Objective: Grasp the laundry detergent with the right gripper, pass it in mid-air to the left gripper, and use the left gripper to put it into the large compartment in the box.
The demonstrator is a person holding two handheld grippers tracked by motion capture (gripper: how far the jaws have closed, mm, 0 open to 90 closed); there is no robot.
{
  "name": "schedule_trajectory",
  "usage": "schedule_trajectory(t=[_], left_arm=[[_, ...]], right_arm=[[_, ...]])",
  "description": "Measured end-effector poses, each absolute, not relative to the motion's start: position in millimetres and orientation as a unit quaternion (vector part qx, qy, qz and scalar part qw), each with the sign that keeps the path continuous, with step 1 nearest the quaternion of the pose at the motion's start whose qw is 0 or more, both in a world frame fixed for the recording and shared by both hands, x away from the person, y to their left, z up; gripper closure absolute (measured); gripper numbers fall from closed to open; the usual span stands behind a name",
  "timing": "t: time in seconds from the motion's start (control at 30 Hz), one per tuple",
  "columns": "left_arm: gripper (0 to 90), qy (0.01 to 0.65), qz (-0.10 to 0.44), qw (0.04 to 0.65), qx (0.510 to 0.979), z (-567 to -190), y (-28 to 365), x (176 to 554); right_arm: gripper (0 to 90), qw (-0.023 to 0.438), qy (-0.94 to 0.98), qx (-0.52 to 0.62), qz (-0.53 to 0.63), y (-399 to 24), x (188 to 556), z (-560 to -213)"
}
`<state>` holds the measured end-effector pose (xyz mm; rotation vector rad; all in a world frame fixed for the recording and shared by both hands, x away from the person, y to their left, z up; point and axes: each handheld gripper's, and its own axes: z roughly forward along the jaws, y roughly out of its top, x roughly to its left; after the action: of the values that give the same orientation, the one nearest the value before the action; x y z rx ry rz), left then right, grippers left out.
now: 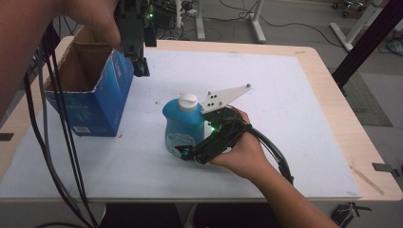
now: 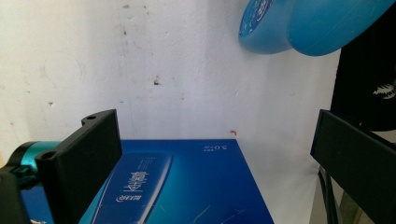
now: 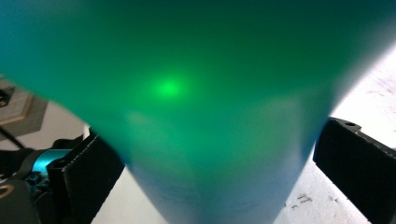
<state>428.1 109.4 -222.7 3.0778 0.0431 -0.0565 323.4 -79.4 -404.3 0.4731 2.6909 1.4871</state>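
Blue plastic bottle [image 1: 183,128] with a white cap [image 1: 188,100] stands upright near the middle of the white mat [image 1: 285,123] that covers the wooden bench [image 1: 332,114]. The right gripper [image 1: 190,153] lies against the bottle's near side, held low in the person's right hand [image 1: 240,149]. In the right gripper view the bottle [image 3: 196,102] rises close between the two black fingers [image 3: 359,163], tinted green by the gripper's light; the fingers are spread, and a gap shows beside the right one. To the left, well apart from the bottle, an open blue carton [image 1: 92,90] stands on the mat. The left gripper [image 1: 140,66] hangs over its right edge, and in the left gripper view its fingers [image 2: 88,158] are wide apart above the blue carton [image 2: 187,186], gripping nothing.
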Motion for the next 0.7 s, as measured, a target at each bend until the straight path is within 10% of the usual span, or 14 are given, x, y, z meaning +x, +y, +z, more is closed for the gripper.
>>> schedule_trajectory(t=[0.7], left_arm=[[1.8, 0.015, -0.018, 0.032, 0.999, -223.2, 111.4, 429.2]], right_arm=[[16.6, 0.044, 0.845, 0.168, 0.506, -77.6, 320.8, -409.7]])
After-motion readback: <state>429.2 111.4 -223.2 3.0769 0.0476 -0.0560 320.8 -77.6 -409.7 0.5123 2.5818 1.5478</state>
